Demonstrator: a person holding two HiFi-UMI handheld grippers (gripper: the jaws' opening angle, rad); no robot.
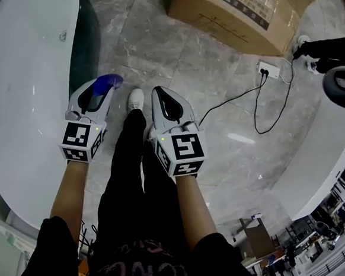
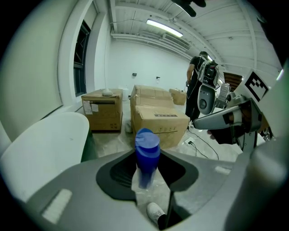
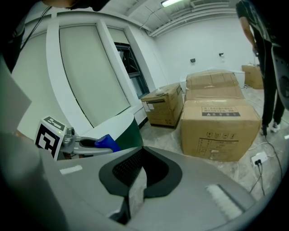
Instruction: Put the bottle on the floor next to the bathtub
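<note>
While clamping the blue bottle (image 2: 146,153) between left gripper (image 1: 103,90) fingers, with right gripper (image 3: 137,182) pinched shut and empty, lower it upright onto the floor (image 1: 185,58) below the fingertips, beside the bathtub (image 1: 22,81).

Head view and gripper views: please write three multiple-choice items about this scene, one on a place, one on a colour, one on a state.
1. On which side of the person does the white oval bathtub lie?
A. left
B. right
C. behind

2. What colour is the round-capped bottle?
A. red
B. blue
C. green

3. The left gripper is:
A. open and empty
B. shut on the bottle
C. lying on the floor

Key: A, the tub fills the head view's left edge. B, cap and body show blue. B, the jaws press the bottle's sides.
</note>
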